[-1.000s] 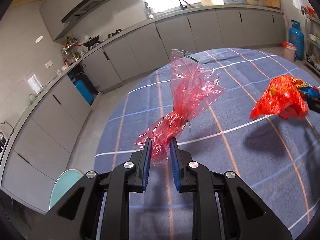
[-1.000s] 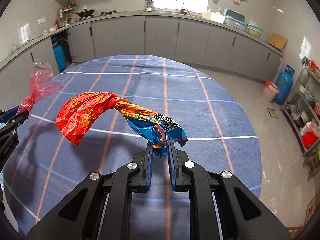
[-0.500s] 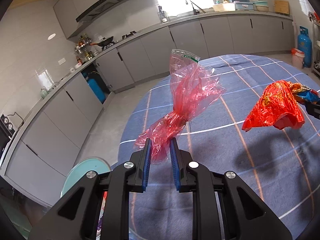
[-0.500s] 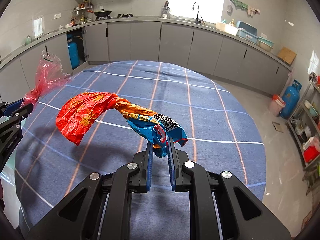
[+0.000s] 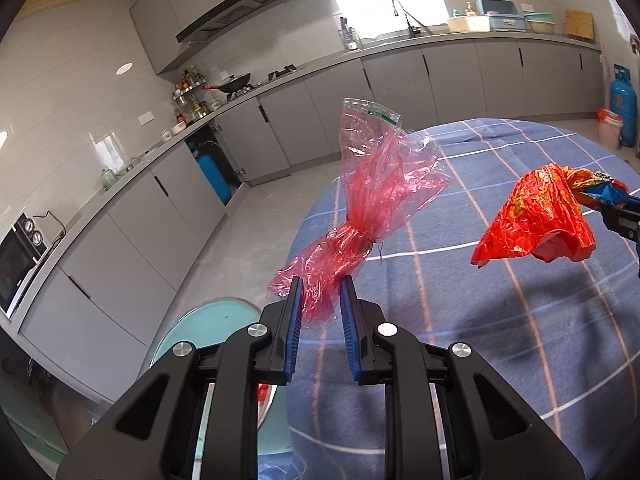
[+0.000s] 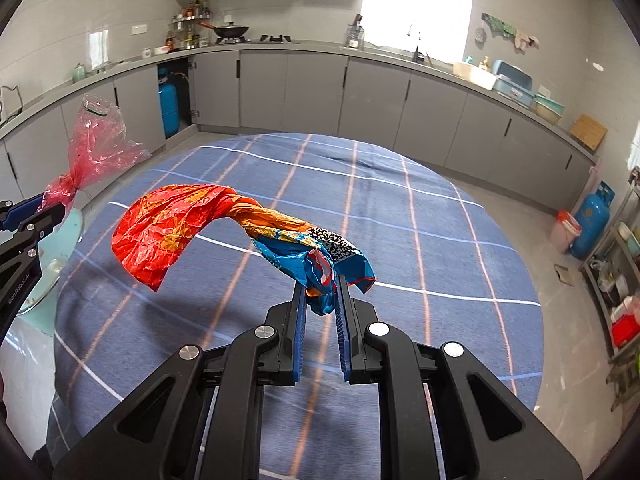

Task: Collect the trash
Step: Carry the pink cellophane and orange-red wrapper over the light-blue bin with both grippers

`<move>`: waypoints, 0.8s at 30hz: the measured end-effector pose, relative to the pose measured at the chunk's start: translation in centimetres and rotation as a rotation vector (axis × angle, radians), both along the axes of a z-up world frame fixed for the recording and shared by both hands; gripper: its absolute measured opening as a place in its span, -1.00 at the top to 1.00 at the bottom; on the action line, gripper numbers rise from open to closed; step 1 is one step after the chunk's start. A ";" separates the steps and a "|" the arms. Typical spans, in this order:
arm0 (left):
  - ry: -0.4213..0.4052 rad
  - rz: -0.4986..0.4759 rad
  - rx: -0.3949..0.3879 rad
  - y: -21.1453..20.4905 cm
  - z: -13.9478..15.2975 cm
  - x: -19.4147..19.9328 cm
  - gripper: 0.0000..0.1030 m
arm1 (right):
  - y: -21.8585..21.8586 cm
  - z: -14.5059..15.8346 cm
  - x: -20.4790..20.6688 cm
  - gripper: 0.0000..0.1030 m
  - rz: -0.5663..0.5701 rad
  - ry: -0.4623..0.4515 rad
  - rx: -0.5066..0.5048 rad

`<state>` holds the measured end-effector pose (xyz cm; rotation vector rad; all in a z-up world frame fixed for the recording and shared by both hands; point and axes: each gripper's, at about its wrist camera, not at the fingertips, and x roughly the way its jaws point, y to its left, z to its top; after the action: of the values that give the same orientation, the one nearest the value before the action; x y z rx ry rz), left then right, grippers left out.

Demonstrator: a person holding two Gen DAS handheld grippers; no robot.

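Note:
My left gripper (image 5: 320, 284) is shut on the lower end of a twisted pink-red clear plastic bag (image 5: 376, 196), which stands up above the fingers over the left edge of the round table. My right gripper (image 6: 322, 284) is shut on the blue end of a crumpled red, orange and blue snack wrapper (image 6: 176, 224), held above the blue checked tablecloth (image 6: 400, 240). In the left wrist view the wrapper (image 5: 536, 216) hangs at the right. In the right wrist view the bag (image 6: 96, 148) and left gripper show at the far left. A light-blue round bin (image 5: 192, 340) sits below the left gripper.
The bin rim (image 6: 60, 248) shows beside the table's left edge in the right wrist view. Grey kitchen cabinets (image 6: 312, 92) run along the back walls. A blue gas cylinder (image 6: 592, 220) and a red-lidded bucket (image 6: 564, 232) stand on the floor at the right, beside a shelf rack (image 6: 620, 280).
Both grippers have carried their trash leftwards toward the table's left edge. The light-blue bin has come further into view under the left gripper. Both grips are unchanged.

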<state>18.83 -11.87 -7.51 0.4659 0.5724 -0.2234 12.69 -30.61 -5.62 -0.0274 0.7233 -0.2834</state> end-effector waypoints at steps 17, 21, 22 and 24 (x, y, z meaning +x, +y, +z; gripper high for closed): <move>-0.018 0.139 -0.003 7.0 0.3 1.4 0.63 | 6.1 0.2 3.1 0.72 0.121 0.003 -0.027; -0.019 0.171 -0.003 8.8 0.3 1.7 0.63 | 7.7 0.2 4.1 0.72 0.151 0.001 -0.029; -0.019 0.178 -0.002 9.1 0.4 1.8 0.63 | 8.1 0.3 4.3 0.72 0.158 0.001 -0.029; -0.021 0.195 -0.001 10.0 0.4 2.0 0.63 | 8.9 0.3 4.9 0.72 0.177 0.001 -0.030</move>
<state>20.81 -1.90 -7.08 0.4080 0.5935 -0.0324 17.57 -21.70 -5.31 -0.1189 0.7124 -0.1251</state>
